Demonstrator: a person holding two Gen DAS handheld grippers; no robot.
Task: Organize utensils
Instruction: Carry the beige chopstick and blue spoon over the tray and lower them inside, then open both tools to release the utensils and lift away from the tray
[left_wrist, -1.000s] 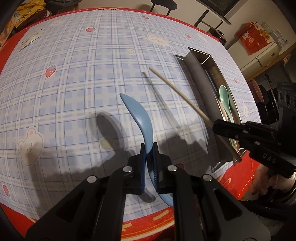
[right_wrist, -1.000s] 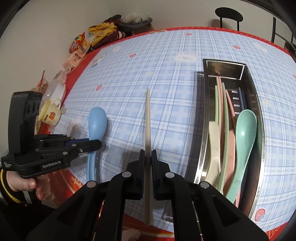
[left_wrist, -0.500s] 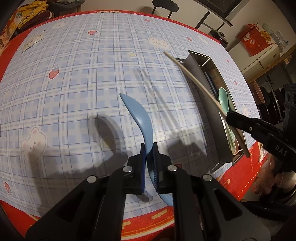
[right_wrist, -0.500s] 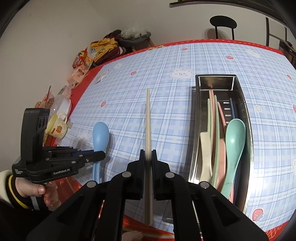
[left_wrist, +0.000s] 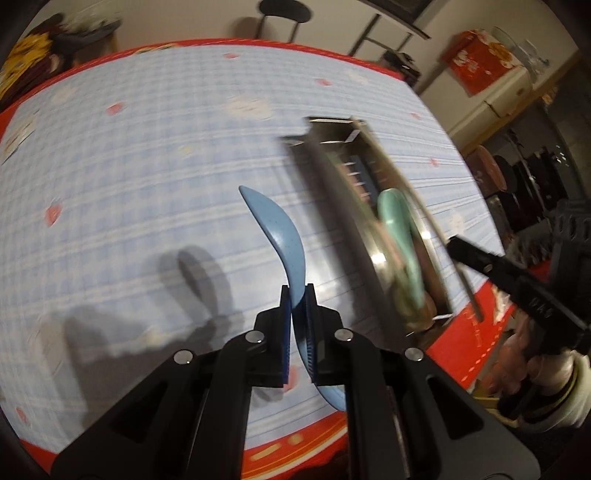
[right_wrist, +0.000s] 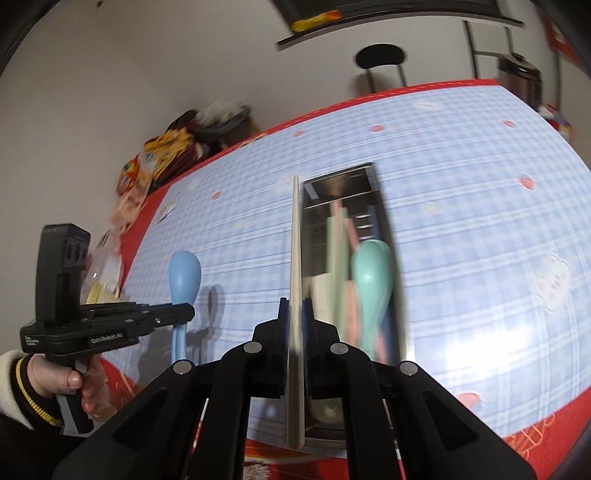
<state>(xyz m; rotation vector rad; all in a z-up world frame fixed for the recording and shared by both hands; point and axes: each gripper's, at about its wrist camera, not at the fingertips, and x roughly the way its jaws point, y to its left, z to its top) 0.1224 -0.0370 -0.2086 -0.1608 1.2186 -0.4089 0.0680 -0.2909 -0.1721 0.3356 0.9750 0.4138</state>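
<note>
The left gripper (left_wrist: 298, 291) is clamped tight on the handle of the blue spoon (left_wrist: 275, 230), bowl forward, held above the cloth (left_wrist: 147, 166) short of the tray (left_wrist: 332, 192). The right gripper (right_wrist: 295, 306) is pinched just as tight on the chopstick (right_wrist: 295, 236), which points along the tray's near wall (right_wrist: 384, 221).

Both pieces look light and rigid. The spoon seems to be smooth plastic, so it could swivel in the pads; the grip on the handle just behind the bowl keeps the bowl's weight close to the pads. The chopstick is long and thin and would lever easily, so holding it partway along its length, as here, suits it better than holding it by an end.

Compared with a second ago, the tray sits much closer to the middle of both views and both frames are now smeared with motion. The chopstick, which was over open cloth well left of the tray, now lines up with its edge. The spoon has come nearer the tray too. The green spoon (right_wrist: 371, 273) and the other pieces in the tray appear unmoved, though the blur makes that uncertain. Neither grip has changed.
</note>
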